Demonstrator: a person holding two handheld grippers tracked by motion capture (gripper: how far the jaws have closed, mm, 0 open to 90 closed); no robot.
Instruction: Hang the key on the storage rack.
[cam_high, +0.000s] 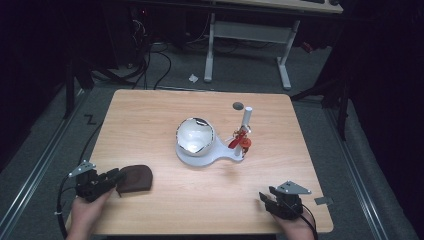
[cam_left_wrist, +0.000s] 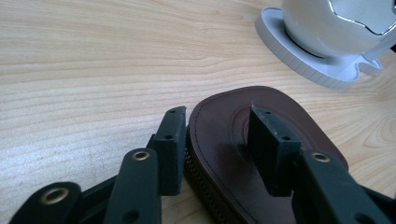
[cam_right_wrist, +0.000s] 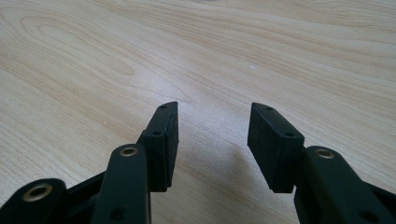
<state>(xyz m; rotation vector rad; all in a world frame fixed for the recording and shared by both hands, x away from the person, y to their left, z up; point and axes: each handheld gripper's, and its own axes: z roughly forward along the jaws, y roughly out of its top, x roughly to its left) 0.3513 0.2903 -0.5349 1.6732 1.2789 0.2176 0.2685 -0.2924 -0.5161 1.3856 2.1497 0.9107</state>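
Observation:
A flat brown leather pouch (cam_high: 136, 178) lies on the wooden table (cam_high: 150, 115) near its front left. My left gripper (cam_high: 118, 178) is at the pouch's left end, open. In the left gripper view the pouch (cam_left_wrist: 224, 135) has a stitched rim and a zip edge. One jaw stands just outside its edge and the other stands over its top, so my left gripper (cam_left_wrist: 217, 126) straddles that end without clamping it. My right gripper (cam_high: 265, 196) rests at the front right, and in its own view it (cam_right_wrist: 214, 122) is open above bare wood.
A shiny silver globe (cam_high: 195, 136) sits on a white base (cam_high: 212, 157) at the table's middle, with a white post (cam_high: 247, 116) and red parts (cam_high: 240, 141) on its right. A round hole (cam_high: 238, 105) is behind them. A desk frame (cam_high: 247, 35) stands beyond.

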